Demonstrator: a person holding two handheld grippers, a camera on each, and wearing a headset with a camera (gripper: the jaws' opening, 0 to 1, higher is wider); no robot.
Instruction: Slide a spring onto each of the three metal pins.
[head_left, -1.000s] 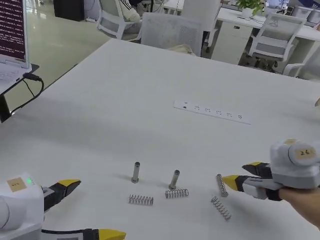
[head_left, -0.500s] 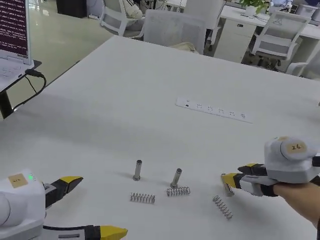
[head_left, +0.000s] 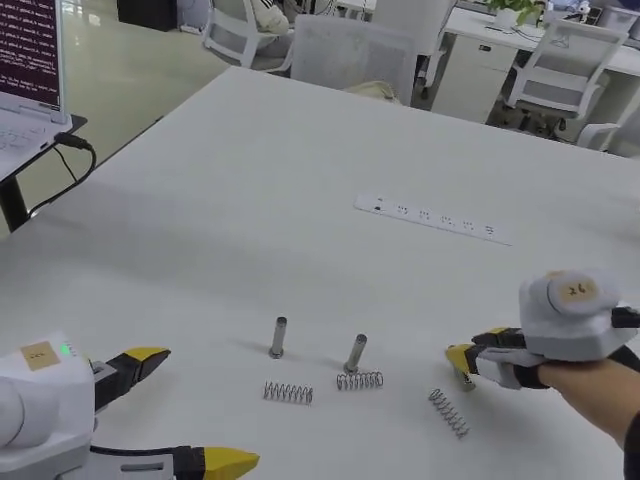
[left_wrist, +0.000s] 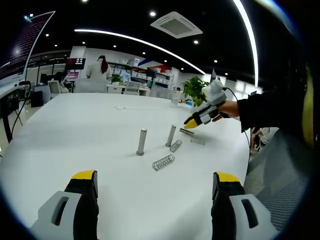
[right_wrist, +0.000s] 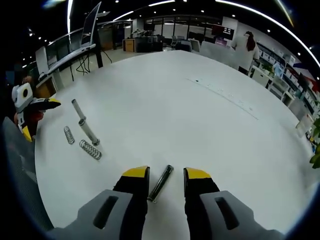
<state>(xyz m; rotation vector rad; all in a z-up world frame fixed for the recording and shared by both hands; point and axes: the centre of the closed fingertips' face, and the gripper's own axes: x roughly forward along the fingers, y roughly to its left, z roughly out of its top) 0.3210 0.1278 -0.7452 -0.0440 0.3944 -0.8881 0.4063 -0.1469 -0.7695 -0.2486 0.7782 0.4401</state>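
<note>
Two metal pins (head_left: 278, 337) (head_left: 356, 353) stand upright on the white table (head_left: 250, 200). In front of them lie two springs (head_left: 288, 392) (head_left: 360, 380), with a third spring (head_left: 448, 412) further right. The third pin (right_wrist: 161, 183) lies flat between the jaws of my right gripper (right_wrist: 166, 176), which is open and not pressing it. In the head view the right gripper (head_left: 470, 352) covers most of that pin. My left gripper (head_left: 185, 412) is open and holds nothing at the near left; its own view shows both upright pins (left_wrist: 142, 142) (left_wrist: 171, 136) ahead.
A white power strip (head_left: 432, 219) lies across the middle of the table, beyond the pins. A laptop (head_left: 25, 70) with a black cable stands on a side stand at the left. Office chairs (head_left: 350, 55) line the far table edge.
My right gripper has moved left and down, so its jaws now straddle the lying pin. The left gripper, upright pins and springs have stayed put; the head camera drifted slightly.
</note>
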